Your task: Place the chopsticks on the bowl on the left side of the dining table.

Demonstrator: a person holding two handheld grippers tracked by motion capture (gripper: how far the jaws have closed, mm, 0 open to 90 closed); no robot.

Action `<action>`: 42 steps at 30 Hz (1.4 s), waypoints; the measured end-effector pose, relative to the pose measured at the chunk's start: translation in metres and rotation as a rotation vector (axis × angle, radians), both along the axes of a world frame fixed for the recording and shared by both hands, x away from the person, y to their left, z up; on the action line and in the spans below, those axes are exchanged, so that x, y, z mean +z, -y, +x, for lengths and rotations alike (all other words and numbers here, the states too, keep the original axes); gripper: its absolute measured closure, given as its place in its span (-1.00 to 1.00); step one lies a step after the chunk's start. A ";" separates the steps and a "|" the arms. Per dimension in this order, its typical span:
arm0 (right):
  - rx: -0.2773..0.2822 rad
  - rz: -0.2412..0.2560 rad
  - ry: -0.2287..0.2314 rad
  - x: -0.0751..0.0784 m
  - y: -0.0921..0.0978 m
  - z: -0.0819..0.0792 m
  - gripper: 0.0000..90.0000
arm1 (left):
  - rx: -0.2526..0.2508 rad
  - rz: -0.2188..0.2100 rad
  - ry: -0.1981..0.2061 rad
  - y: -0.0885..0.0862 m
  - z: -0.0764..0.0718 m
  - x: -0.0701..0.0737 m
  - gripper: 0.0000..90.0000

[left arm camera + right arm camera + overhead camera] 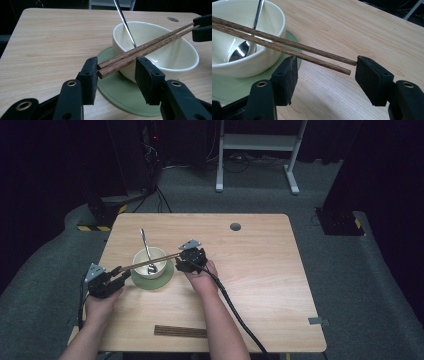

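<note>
1. Resting across the rim of the cream bowl (150,262), the pair of chopsticks (150,262) bridges from the left gripper (111,281) at about 8 o'clock of the bowl to the right gripper (192,260) at about 3 o'clock.
2. Left gripper (116,75): jaws released. The thick ends of the chopsticks (145,48) lie against its one pad and stand clear of the other, so nothing clamps them there.
3. Right gripper (324,75): jaws spread wide. The thin tips of the chopsticks (287,47) sit between the pads; one tip looks to touch the far pad, the other hangs free.
4. Risk: with neither end gripped, the sticks ride on the rim alone. A nudge from either pad could roll them off onto the table, or tip them into the bowl.
5. Risk: the two sticks are not quite parallel at the right end. Closing there may catch one and flick the other away.
6. Risk: the spoon (146,251) leans in the bowl with its handle toward 12 o'clock, just behind the sticks. A sliding stick could knock it and rock the bowl on its green saucer (162,279).
7. Surface: light wood-grain table (260,270), smooth, with a round cable port (235,226) at 1 o'clock of the bowl. A second bundle of dark sticks (180,331) lies flat at the near edge, at 5 o'clock.
8. Room: dim, grey carpet, a white frame stand (257,150) beyond the table at 12 o'clock, dark equipment and cables at 10 o'clock.
</note>
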State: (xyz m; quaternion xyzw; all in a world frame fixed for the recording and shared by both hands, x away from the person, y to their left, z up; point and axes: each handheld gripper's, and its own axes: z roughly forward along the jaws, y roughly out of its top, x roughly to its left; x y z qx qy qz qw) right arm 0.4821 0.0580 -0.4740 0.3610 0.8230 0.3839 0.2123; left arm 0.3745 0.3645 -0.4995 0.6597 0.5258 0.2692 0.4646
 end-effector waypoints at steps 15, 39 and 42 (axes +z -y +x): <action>-0.024 0.009 0.016 -0.001 0.005 -0.018 -0.07 | 0.044 0.027 -0.015 -0.012 -0.008 0.006 0.13; -0.125 0.013 0.055 -0.003 0.016 -0.041 0.61 | 0.133 0.008 -0.029 -0.018 0.005 0.002 0.56; -0.121 0.009 0.055 -0.004 0.015 -0.043 0.64 | 0.138 0.001 -0.023 -0.018 0.008 0.002 0.58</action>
